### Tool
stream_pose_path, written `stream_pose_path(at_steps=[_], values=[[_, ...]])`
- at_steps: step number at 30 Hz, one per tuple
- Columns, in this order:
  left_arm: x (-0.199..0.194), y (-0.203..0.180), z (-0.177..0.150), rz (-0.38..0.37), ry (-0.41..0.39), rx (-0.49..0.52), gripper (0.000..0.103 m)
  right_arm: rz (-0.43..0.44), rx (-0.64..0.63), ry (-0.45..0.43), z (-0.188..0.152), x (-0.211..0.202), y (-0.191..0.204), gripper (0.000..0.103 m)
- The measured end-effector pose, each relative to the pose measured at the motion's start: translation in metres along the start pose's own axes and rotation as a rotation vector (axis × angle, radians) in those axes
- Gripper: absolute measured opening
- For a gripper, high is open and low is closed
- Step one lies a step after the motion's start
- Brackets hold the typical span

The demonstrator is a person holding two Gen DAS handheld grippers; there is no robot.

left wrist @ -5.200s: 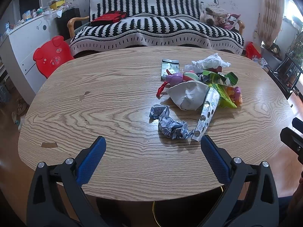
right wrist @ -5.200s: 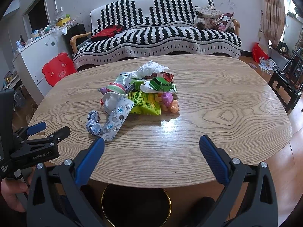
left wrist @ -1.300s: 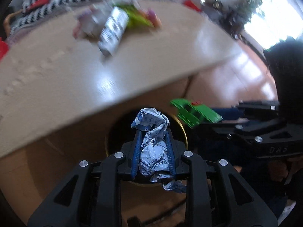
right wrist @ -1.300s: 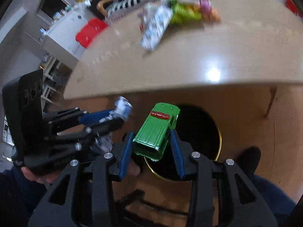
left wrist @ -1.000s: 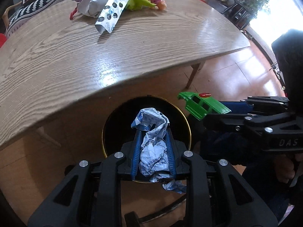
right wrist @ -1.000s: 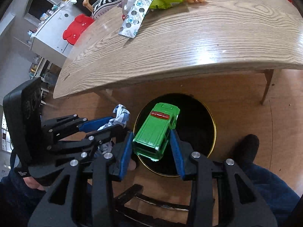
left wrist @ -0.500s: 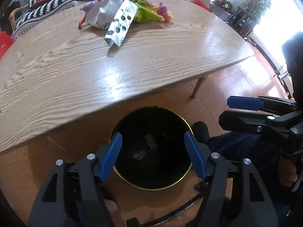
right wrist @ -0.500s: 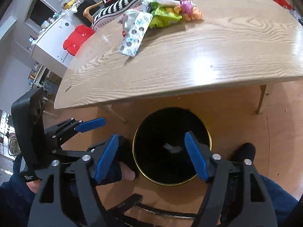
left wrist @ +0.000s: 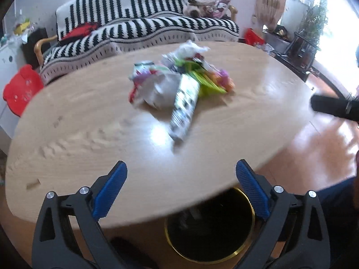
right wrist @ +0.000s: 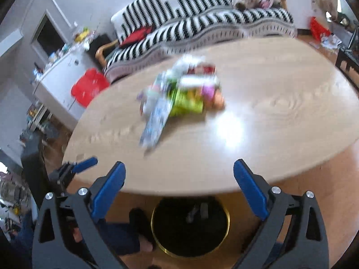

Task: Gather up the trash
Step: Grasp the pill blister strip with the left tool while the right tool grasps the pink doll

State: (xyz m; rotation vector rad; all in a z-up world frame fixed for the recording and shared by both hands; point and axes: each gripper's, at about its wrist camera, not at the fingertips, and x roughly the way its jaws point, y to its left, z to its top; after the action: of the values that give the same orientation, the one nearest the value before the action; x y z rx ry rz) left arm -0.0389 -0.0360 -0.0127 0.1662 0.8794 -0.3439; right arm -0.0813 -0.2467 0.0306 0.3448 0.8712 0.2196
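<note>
The oval wooden tabletop carries one blurred pile of trash near its centre: white crumpled paper, a spotted silver wrapper, green packaging. Below its near edge, a gold-rimmed black bin stands on the wooden floor.

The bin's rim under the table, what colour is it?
Gold, around a black bin; clearest in the right wrist view.

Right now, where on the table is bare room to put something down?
The table is bare along its near edge, in front of the trash pile, and on both sides of the pile out to the left and right ends. Only the middle toward the sofa is crowded.
</note>
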Motion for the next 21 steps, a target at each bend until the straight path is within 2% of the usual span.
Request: stream_pose_path(at_steps=[5, 9, 15, 21], values=[[0.022, 0.007, 0.041, 0.012, 0.0, 0.029, 0.095, 0.024, 0.104, 0.022, 0.068, 0.038, -0.014, 0.094], [0.045, 0.009, 0.059, -0.008, -0.012, 0.057, 0.095, -0.006, 0.094, 0.058, 0.102, 0.081, -0.027, 0.094], [0.076, 0.006, 0.059, -0.052, 0.05, 0.052, 0.095, -0.067, 0.021, 0.153, 0.097, 0.135, -0.044, 0.094], [0.099, 0.006, 0.062, -0.043, 0.073, 0.017, 0.095, -0.076, -0.008, 0.168, 0.096, 0.162, -0.056, 0.092]])
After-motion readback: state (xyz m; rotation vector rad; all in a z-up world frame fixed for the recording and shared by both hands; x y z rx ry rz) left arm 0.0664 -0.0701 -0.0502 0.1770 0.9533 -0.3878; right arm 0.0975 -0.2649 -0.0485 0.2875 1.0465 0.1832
